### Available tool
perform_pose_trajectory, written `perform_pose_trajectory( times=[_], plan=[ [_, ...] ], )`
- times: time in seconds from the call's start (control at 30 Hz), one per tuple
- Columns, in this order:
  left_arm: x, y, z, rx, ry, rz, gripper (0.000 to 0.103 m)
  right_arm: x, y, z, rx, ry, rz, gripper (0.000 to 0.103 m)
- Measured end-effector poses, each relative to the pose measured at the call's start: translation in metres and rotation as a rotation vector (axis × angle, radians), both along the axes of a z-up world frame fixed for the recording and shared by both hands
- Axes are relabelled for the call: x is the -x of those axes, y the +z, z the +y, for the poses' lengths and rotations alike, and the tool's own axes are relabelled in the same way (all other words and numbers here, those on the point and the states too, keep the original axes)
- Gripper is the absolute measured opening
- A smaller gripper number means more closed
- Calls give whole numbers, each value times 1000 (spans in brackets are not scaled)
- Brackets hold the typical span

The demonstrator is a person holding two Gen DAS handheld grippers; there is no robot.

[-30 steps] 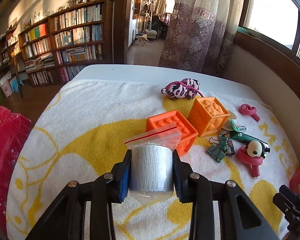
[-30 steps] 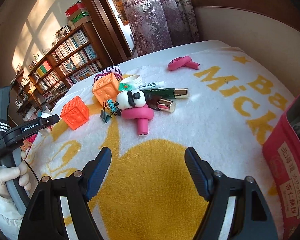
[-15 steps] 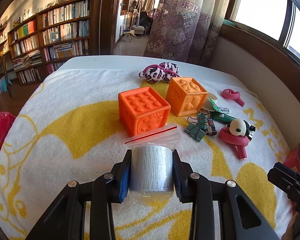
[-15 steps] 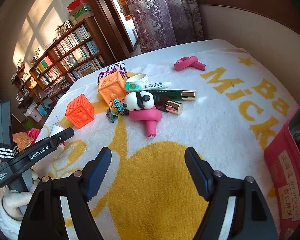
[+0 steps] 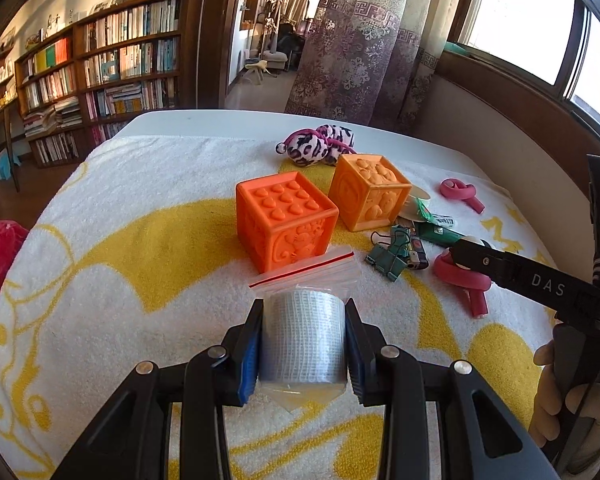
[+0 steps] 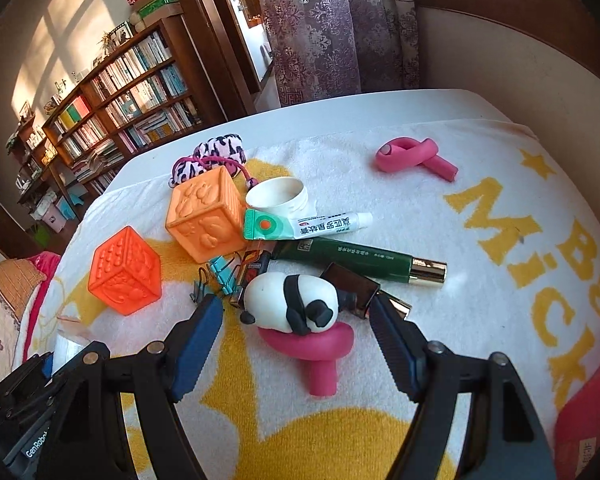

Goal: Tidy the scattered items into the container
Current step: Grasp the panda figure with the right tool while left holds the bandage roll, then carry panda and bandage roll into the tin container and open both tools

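A bagged roll of white gauze (image 5: 303,340), sealed in a clear zip bag with a red strip, sits clamped between the pads of the left gripper (image 5: 303,344), lifted just above the yellow-and-white towel (image 5: 140,216) that covers the desk. It is not yet in any container.

Just beyond it stands a bright orange cube (image 5: 286,224), with a paler orange cube (image 5: 370,196) to its right and a leopard-print pouch (image 5: 318,148) farther back. To the right lie teal binder clips (image 5: 388,254), a small ointment tube (image 6: 304,226), a dark green tube with a gold cap (image 6: 364,258), a white jar lid (image 6: 278,196) and a far pink foam twist (image 6: 414,156).

The right gripper (image 6: 296,334) has its jaws wide apart and empty, set either side of a panda figure (image 6: 292,300) that rests on a second pink foam twist (image 6: 312,346); the pads touch neither.

A red box (image 6: 588,416) at the near right edge may be the container, though too little of it shows to be sure. Judging by the spread, the tidying looks barely begun: one item is in hand, the panda seems the next pick, and nearly everything else is left on the towel.
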State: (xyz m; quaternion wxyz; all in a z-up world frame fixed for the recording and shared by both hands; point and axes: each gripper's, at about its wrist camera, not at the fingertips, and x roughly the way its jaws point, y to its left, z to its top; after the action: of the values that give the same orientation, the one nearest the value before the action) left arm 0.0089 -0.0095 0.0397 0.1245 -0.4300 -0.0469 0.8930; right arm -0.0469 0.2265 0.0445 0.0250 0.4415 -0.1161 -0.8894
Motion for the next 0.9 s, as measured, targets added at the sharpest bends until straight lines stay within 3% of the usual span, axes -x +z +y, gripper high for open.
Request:
perform_pose_trajectory(
  times=[0.07,0.13,0.17,0.53,0.9],
  plan=[
    [0,-1,1,4,-4,-2,37,5,-4,0,-12,-5,-2,79],
    [1,-2,1,7,-5,-5,37,6,-3,-3,-42,4,7,64],
    [1,-3,2,8,-6,-7,37,4,-2,-4,-45,10,8,62],
    [0,-4,5,17,-15,-6,37,-44,18,7,47,1,64,62],
    [-7,-2,19,42,-45,9,37,-124,45,36,66,-42,134,62]
  ],
)
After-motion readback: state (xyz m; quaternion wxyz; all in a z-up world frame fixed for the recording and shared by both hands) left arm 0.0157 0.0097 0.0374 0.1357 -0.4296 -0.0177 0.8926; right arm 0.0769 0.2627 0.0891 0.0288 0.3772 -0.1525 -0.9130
